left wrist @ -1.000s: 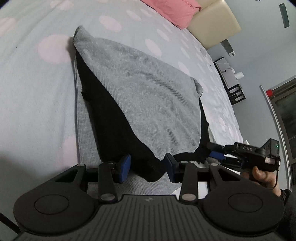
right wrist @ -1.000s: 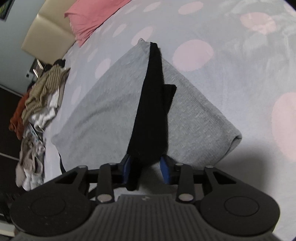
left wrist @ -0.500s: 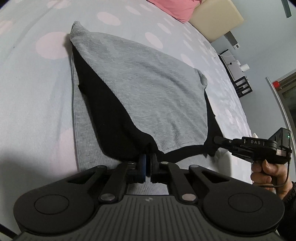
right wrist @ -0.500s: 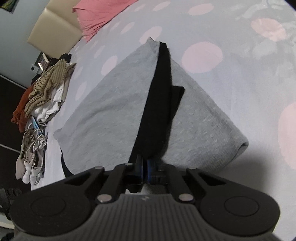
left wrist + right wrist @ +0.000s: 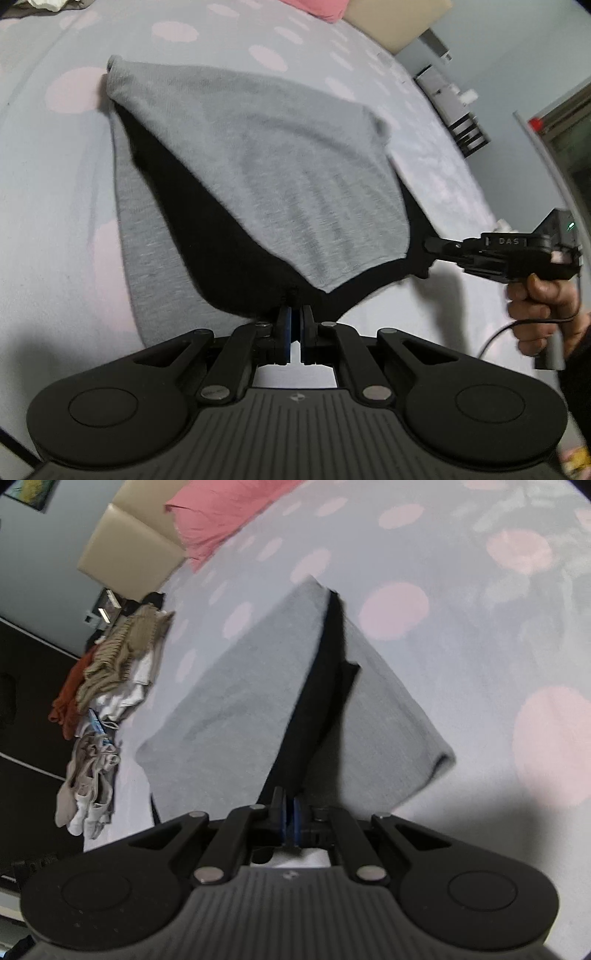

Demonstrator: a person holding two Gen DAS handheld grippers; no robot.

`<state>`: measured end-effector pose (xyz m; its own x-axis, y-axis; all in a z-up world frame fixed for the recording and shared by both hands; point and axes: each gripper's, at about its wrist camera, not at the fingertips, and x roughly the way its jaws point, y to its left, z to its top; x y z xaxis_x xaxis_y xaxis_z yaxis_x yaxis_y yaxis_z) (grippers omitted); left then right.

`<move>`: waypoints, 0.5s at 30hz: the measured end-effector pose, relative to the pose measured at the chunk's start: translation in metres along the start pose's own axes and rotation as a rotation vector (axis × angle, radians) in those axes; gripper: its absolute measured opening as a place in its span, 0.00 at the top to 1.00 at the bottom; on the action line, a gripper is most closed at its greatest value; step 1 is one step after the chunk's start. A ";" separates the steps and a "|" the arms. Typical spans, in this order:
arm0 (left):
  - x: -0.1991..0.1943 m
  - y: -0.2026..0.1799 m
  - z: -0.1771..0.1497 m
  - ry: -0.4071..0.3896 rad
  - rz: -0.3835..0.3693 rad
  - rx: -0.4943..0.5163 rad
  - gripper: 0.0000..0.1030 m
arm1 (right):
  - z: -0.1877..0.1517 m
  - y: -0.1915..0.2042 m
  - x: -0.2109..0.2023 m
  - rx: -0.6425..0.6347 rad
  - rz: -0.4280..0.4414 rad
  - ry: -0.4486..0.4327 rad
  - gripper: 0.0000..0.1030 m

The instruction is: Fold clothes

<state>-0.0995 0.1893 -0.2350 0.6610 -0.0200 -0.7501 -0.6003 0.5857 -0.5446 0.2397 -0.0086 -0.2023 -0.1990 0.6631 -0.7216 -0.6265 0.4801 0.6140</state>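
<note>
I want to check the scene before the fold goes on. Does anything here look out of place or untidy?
Nothing looks damaged or spilled. The only untidy thing is a heap of unfolded clothes at the edge of the bed. The grey and black garment is pinched at its black hem by the left gripper and right gripper.

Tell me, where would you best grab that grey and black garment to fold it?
By its near black hem, at the two corners, from the near side. The garment lies flat on the bed with that edge nearest. Both the left gripper and the right gripper are shut on it there.
</note>
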 end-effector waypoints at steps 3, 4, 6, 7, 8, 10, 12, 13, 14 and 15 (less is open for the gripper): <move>0.006 0.003 -0.001 0.014 0.013 -0.004 0.97 | -0.008 -0.005 0.023 -0.027 -0.081 0.030 0.96; 0.005 0.002 -0.001 0.017 0.017 0.003 0.96 | -0.010 -0.004 0.027 -0.034 -0.091 0.023 0.96; 0.000 0.001 0.000 0.028 0.036 0.012 0.88 | -0.012 -0.002 0.029 -0.034 -0.098 0.002 0.96; -0.003 0.001 0.001 0.032 0.053 0.017 0.83 | -0.012 -0.001 0.028 -0.036 -0.102 -0.005 0.95; -0.010 0.001 0.002 0.031 0.084 0.034 0.74 | -0.013 0.002 0.027 -0.050 -0.105 -0.010 0.90; -0.027 0.005 0.006 0.009 0.128 0.076 0.73 | -0.016 0.011 0.022 -0.100 -0.123 -0.016 0.77; -0.045 0.013 0.014 -0.028 0.159 0.119 0.66 | -0.020 0.021 0.015 -0.150 -0.159 -0.043 0.61; -0.053 0.022 0.022 -0.062 0.176 0.117 0.63 | -0.023 0.025 0.013 -0.171 -0.185 -0.061 0.59; -0.060 0.031 0.031 -0.097 0.193 0.115 0.57 | -0.026 0.030 0.011 -0.179 -0.205 -0.079 0.59; -0.067 0.040 0.040 -0.132 0.208 0.108 0.56 | -0.030 0.034 0.009 -0.182 -0.222 -0.096 0.59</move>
<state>-0.1501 0.2465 -0.1913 0.5855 0.2113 -0.7826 -0.6823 0.6497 -0.3351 0.1939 -0.0035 -0.1976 0.0248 0.6090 -0.7927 -0.7734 0.5141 0.3708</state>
